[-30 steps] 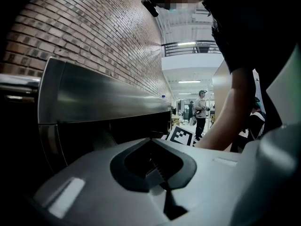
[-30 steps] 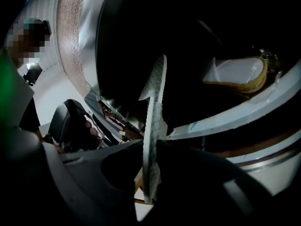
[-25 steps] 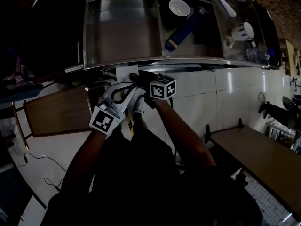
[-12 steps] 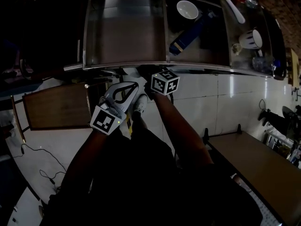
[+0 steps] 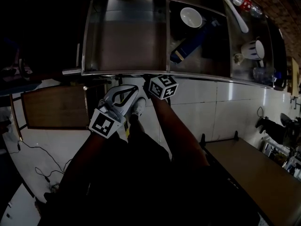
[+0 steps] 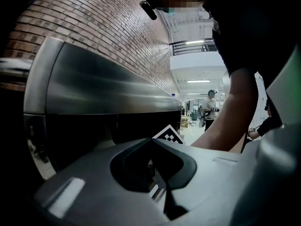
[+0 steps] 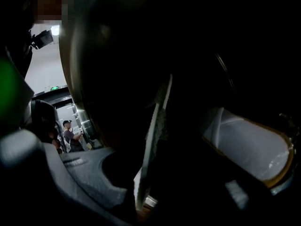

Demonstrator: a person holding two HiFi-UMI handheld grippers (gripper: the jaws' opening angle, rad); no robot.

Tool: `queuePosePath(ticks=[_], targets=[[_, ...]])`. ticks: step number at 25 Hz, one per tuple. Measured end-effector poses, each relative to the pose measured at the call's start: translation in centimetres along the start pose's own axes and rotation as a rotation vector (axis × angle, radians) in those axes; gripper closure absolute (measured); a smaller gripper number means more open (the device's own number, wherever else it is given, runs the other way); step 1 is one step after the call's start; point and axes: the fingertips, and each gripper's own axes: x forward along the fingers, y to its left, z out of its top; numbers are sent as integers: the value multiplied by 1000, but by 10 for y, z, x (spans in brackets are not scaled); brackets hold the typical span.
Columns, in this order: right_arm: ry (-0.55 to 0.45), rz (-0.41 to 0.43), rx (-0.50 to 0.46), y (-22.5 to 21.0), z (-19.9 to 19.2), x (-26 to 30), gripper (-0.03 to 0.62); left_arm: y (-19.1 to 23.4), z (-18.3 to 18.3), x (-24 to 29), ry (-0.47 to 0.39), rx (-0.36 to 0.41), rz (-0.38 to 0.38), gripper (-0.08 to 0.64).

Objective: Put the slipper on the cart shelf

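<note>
Holding the slipper edge-on, the right claw is clamped on it at the steel cart's near edge. The left claw is together, empty. Transport seems underway; next, probably slide it onto the shelf beneath.

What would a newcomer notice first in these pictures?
A shiny steel cart fills the top of the head view, its tray holding a white bowl, a blue box and a mug. Just below its front edge, the left gripper and the right gripper sit close together. In the right gripper view, the pale sole edge of a slipper runs between that gripper's jaws.
</note>
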Motion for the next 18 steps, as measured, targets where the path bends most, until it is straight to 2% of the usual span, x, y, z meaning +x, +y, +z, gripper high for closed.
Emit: queuePosePath(ticks=[4, 9, 11, 14, 18], targets=[[-9, -27, -5, -8, 5, 5, 518, 6, -2, 3, 3, -8, 8, 560], [-12, -129, -46, -24, 6, 3, 488, 7, -4, 7, 9, 0, -2, 560], [2, -189, -90, -32, 6, -1, 449, 6, -6, 7, 15, 5, -8, 560], [30, -292, -162, -44, 9, -4, 330, 8, -8, 7, 18, 13, -10, 560], [37, -397, -213, -54, 14, -14, 272, 7, -10, 4, 29, 18, -19, 560]])
